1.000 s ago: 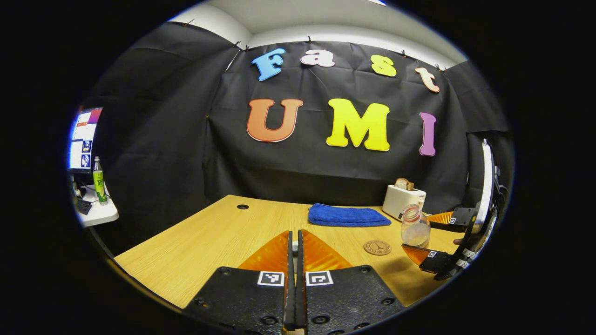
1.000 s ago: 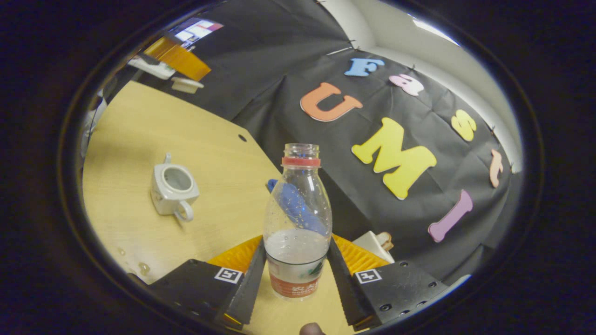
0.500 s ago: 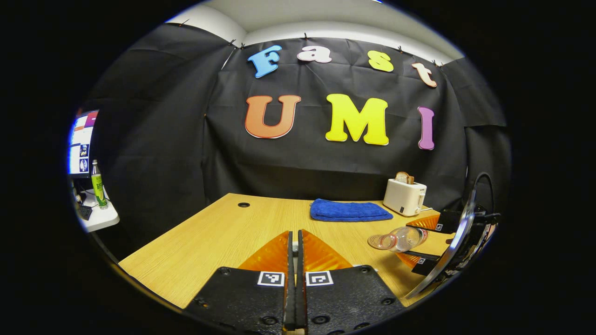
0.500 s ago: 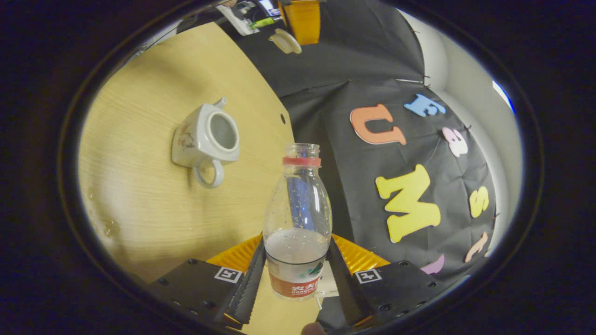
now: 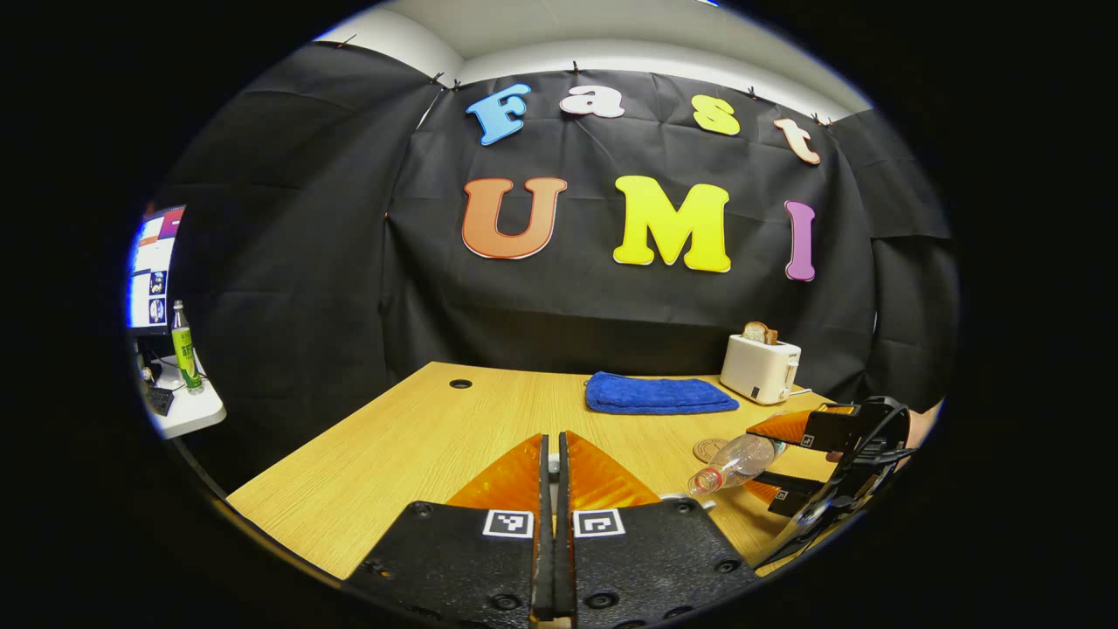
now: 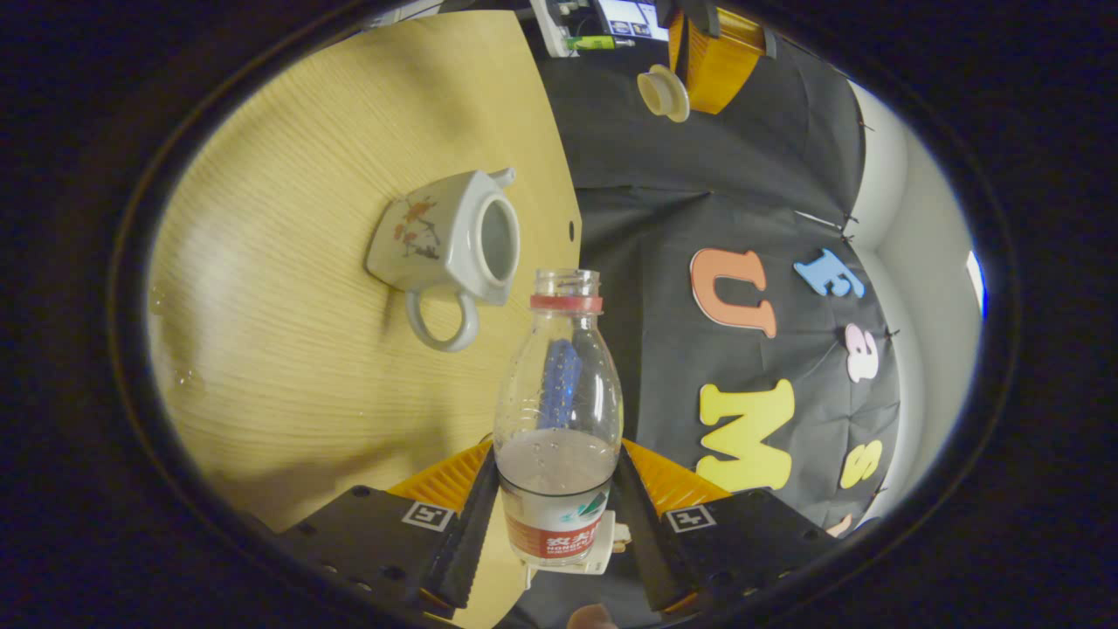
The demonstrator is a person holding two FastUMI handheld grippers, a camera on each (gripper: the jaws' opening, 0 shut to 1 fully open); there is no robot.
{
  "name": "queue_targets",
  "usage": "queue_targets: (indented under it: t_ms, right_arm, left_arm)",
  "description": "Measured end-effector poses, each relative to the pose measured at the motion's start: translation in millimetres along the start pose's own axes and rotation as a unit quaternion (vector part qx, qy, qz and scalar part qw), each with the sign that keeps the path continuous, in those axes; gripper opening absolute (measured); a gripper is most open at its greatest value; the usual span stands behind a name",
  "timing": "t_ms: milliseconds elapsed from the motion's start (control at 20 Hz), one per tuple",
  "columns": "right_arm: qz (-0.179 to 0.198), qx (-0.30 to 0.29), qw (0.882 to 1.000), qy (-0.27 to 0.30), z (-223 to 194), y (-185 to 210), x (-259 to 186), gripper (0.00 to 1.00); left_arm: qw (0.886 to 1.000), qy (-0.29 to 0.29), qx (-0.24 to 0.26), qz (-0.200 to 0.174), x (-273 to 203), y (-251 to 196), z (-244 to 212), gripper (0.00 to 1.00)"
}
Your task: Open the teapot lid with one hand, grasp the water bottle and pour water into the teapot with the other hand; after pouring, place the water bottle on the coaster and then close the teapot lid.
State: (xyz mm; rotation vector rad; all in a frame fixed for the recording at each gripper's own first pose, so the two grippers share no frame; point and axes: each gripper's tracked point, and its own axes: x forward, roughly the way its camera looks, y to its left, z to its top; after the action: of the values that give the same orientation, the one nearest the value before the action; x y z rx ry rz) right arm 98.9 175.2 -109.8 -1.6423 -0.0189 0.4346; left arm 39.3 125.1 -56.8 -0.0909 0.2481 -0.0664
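Since half a second ago you are tipping the clear plastic water bottle with the red neck ring [image 6: 559,411] further over; in the left gripper view it is now lying near level at lower right, mouth dipping below its base. Your right gripper [image 6: 556,515] is clamping the bottle's labelled base. Your left gripper [image 5: 550,533] is reading closed at the bottom of its own view; in the right gripper view, at top centre, it is holding the cream teapot lid [image 6: 662,93] aloft.

Water is likely spilling onto the light wooden counter [image 6: 288,349] unless the mouth is sitting over the white floral teapot [image 6: 450,240], whose opening is appearing up and left of the neck, apart from it. Droplets are already dotting the counter at left. Open counter is surrounding the teapot; its edge is running just behind. The round brown coaster [image 5: 709,448] is waiting behind the bottle.
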Motion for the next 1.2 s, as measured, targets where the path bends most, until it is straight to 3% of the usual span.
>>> queue_targets:
  t_ms: [450,1050,1100,1200]
  right_arm:
    - [-0.016,-0.100,0.995,-0.013,3.3,-16.1,4.4,0.73]
    - [-0.027,-0.154,0.987,-0.026,10.8,-29.7,6.9,0.72]
    - [-0.030,-0.156,0.987,-0.027,11.1,-31.1,6.1,0.72]
    - [-0.035,-0.165,0.985,-0.029,13.1,-36.0,3.8,0.72]
  left_arm:
    - [1.000,-0.008,0.009,0.004,-3.4,1.3,5.4,0.03]
    - [1.000,-0.013,0.010,0.005,-7.6,5.1,11.2,0.03]
    - [1.000,-0.013,0.010,0.004,-7.7,4.5,11.6,0.07]
    - [1.000,-0.013,0.011,0.005,-6.8,4.6,10.5,0.03]
